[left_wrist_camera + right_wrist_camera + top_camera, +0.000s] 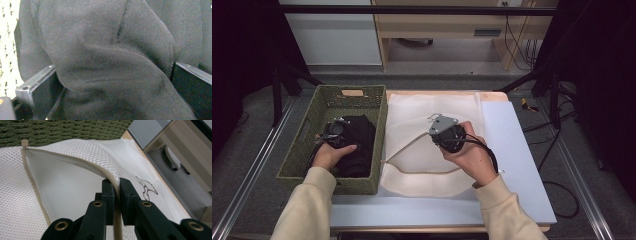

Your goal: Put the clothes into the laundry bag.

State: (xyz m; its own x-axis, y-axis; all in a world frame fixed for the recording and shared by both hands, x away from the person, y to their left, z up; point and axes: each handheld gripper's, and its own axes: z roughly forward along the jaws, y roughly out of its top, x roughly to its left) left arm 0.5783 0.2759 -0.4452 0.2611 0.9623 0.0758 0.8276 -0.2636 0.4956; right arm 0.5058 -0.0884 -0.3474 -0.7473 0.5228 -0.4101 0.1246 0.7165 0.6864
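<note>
On the desk [517, 165] a white mesh laundry bag [432, 145] lies right of a green woven basket [307, 145] holding a black garment [359, 142]. The bag's mouth gapes toward the basket, so the garment must travel right. The left tongs [334, 132] straddle the garment, jaws wide; whether they grip it I cannot tell. The right tongs [117, 192] are clenched on the bag's zipper edge [110, 178], lifting it.

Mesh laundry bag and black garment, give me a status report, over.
Right gripper shut on mesh bag zipper edge, mouth held open. Left gripper around black garment in green basket, grip unconfirmed. Nothing in the way.
</note>
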